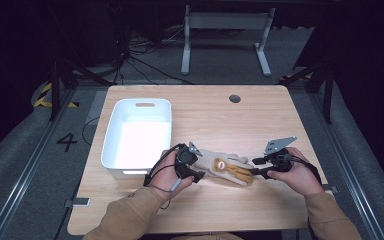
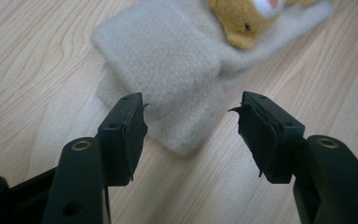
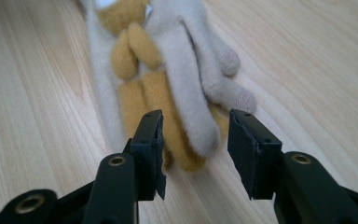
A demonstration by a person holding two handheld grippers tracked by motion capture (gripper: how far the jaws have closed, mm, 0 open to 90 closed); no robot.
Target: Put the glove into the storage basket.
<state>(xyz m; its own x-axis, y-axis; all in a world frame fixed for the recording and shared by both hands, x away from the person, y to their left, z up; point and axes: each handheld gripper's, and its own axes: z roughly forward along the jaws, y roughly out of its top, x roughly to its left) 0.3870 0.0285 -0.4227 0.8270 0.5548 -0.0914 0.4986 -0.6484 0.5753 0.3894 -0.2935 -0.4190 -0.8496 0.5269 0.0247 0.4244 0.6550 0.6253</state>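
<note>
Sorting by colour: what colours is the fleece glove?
Beige glove with tan-orange patches, clearest in the right gripper view.

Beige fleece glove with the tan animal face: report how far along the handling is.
Done: the beige fleece glove with the tan animal face lies flat on the wooden table. In hand: the left hand-held gripper stands open at its cuff, the right hand-held gripper open at its fingers. Left: gripping it; the white plastic bin holds nothing.

— What's on that wooden table (image 1: 200, 210)?
— A white bin (image 1: 136, 138) at its left side, and a beige and tan plush glove (image 1: 227, 170) lying flat nearer the front edge.
</note>
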